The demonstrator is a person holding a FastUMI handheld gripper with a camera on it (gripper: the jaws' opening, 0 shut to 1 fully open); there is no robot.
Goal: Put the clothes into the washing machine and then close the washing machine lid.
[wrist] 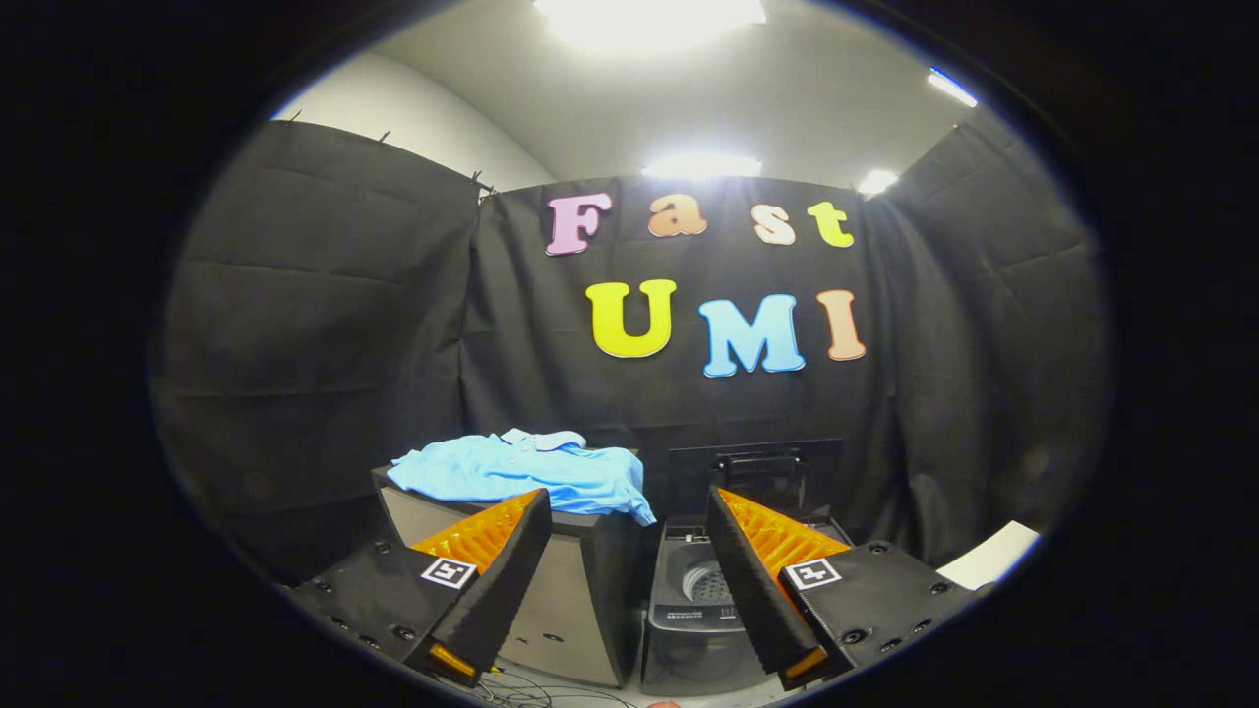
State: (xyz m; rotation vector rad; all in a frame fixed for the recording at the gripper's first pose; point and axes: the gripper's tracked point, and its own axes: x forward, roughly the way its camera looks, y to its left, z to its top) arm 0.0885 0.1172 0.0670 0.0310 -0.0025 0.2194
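Note:
A light blue shirt (531, 474) lies crumpled on top of a dark box-like stand (580, 590), beyond my left finger. To the right of the stand sits a small top-loading washing machine (689, 610) with its lid (755, 470) raised upright at the back, and its drum (706, 582) shows inside. My gripper (629, 511) hangs open well short of both, fingers spread wide with nothing between them. The right finger (757, 570) overlaps the machine's right side.
Black cloth walls close the booth at the back and on both sides. Loose cables (531, 693) lie on the floor in front of the stand. A white flat surface (989, 556) shows at the far right, beyond the right finger.

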